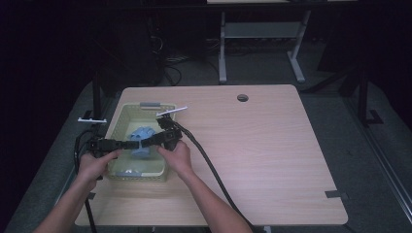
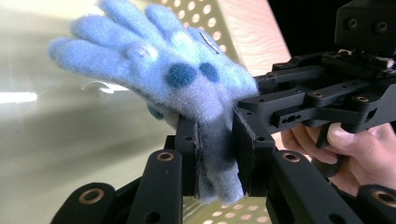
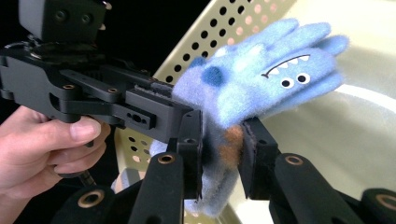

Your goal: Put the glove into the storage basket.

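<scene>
Glove (image 1: 141,141), blue and fuzzy, is held above the floor of the perforated basket (image 1: 119,127), apparently for stretching or turning; its cuff is clamped from opposite sides by the left gripper (image 2: 215,151) and right gripper (image 3: 222,148).

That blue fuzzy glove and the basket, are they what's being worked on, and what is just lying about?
In use:
blue glove
left gripper
right gripper
yellow-green basket

Lying about:
white strip left of the table
grey tape near the table's edge
</scene>
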The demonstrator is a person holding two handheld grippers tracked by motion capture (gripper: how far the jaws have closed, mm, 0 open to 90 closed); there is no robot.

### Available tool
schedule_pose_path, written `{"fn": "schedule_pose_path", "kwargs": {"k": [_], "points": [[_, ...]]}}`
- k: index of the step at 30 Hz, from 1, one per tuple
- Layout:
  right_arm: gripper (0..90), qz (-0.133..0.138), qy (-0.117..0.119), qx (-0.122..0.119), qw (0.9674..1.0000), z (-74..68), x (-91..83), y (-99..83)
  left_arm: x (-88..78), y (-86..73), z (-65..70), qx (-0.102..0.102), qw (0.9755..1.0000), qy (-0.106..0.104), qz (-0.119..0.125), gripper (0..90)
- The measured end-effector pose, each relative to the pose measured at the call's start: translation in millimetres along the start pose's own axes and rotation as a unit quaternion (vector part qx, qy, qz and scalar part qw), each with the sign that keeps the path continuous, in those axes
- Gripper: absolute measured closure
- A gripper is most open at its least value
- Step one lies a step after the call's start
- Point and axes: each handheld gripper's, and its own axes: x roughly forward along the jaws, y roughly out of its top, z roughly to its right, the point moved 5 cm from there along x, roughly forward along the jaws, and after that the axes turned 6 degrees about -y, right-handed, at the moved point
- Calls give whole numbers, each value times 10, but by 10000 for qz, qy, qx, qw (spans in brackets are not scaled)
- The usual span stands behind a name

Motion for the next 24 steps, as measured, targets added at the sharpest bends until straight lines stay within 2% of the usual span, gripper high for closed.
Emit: {"fn": "schedule_pose_path", "kwargs": {"k": [8,9,10,12,14,17,23,24], "points": [[721,-99,-100,50,9999,30,79,-34,25,-19,-38,11,9996,246,-166,728],[720,-101,-95,65,9999,35,87,-39,31,-25,-31,-34,9994,280,-183,728],[717,-115,-98,85,9998,51,106,-50,34,-30,-41,27,9991,348,-241,731],[717,-132,-96,106,9998,51,110,-53,41,-32,-47,22,9989,383,-257,732],[715,-153,-130,119,9997,63,125,-62,50,-35,-49,-31,9989,395,-263,734],[712,-139,-180,104,9997,57,122,-65,55,-34,-67,56,9987,398,-315,736],[708,-148,-246,73,9996,54,121,-68,62,-42,-68,39,9986,404,-337,746],[708,-148,-246,73,9996,54,121,-68,58,-39,-74,90,9986,406,-340,746]]}}
